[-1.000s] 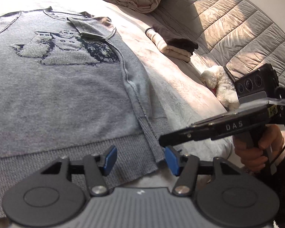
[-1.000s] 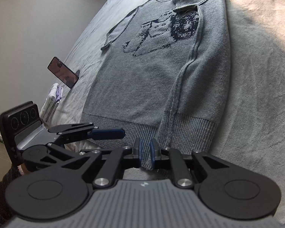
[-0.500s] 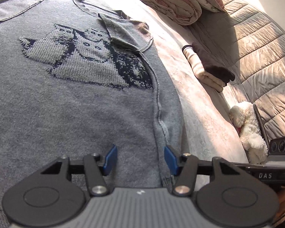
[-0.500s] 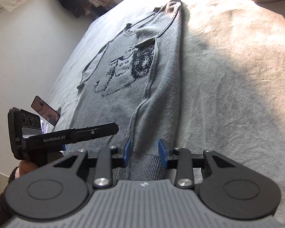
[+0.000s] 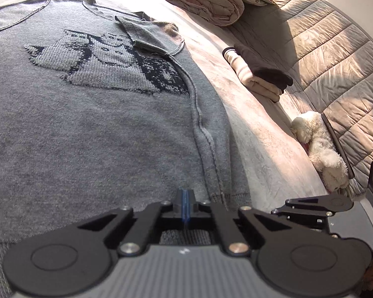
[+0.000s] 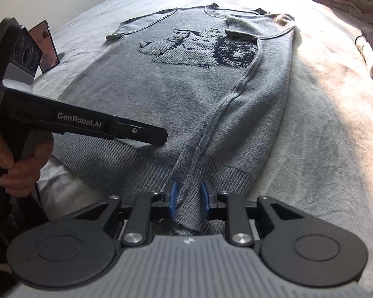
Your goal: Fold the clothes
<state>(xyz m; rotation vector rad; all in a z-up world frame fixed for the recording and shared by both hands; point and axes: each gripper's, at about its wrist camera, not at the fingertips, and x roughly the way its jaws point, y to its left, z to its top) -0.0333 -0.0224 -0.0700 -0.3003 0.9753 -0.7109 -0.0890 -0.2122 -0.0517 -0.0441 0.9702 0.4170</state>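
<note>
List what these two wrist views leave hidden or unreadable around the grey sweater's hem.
- Left gripper, left wrist view: shut pads hide whether sweater knit is pinched.
- Right gripper, right wrist view: jaws closing around the cuff; its end is behind the gripper body.
- Phone, right wrist view: screen too small to read.

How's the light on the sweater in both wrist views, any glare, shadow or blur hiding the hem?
Left wrist view: sweater mostly in soft shade, sunlit quilt bright, edges bowed by fisheye. Right wrist view: hem sharp and readable, sheet at right nearly washed out by sun.
</note>
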